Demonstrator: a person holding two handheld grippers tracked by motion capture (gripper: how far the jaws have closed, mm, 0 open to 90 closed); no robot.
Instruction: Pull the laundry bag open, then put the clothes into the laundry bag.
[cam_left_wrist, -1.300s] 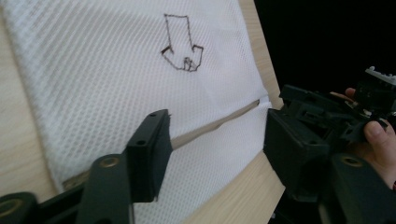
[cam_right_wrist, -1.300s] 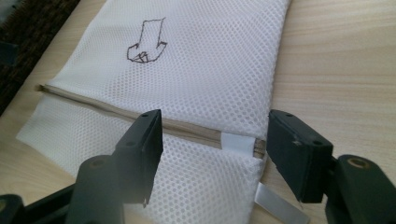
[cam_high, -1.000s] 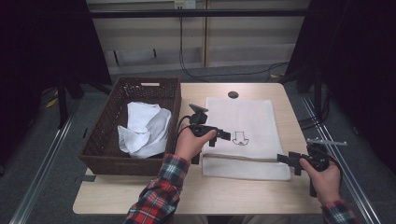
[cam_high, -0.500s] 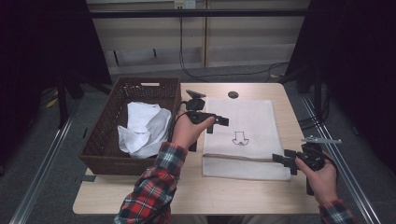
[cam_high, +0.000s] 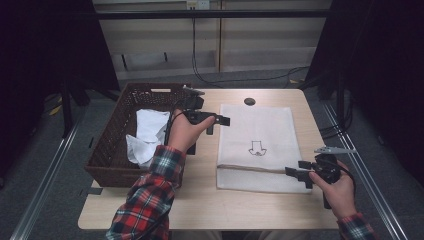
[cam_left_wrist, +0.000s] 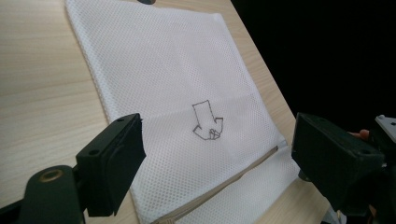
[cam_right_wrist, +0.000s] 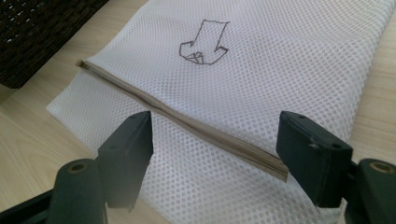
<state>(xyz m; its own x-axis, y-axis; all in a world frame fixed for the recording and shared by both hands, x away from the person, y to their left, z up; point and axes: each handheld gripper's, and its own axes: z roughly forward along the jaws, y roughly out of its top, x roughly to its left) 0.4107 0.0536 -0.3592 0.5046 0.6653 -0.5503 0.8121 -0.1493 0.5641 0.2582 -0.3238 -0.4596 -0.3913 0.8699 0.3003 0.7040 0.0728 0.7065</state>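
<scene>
A white mesh laundry bag (cam_high: 257, 135) with a drawn arrow lies flat on the wooden table (cam_high: 200, 200), its tan zipper (cam_high: 250, 169) near the front edge. My left gripper (cam_high: 217, 125) hovers over the bag's far left edge beside the basket. In the left gripper view the bag (cam_left_wrist: 177, 79) lies below the left gripper (cam_left_wrist: 217, 140), whose jaws have just been opening with nothing between them. My right gripper (cam_high: 299, 176) sits at the bag's near right corner. In the right gripper view the right gripper (cam_right_wrist: 215, 135) has also been opening, above the zipper (cam_right_wrist: 187, 122), not gripping it.
A dark wicker basket (cam_high: 112, 150) on the table's left holds crumpled white cloth (cam_high: 149, 134); its corner (cam_right_wrist: 37, 32) shows in the right gripper view. A small dark round thing (cam_high: 249, 101) lies beyond the bag. Cables trail on the floor behind the table.
My left hand has risen and drawn back from the middle of the bag toward the basket, jaws wider. The right hand has stayed at the zipper's right end, jaws a little wider.
</scene>
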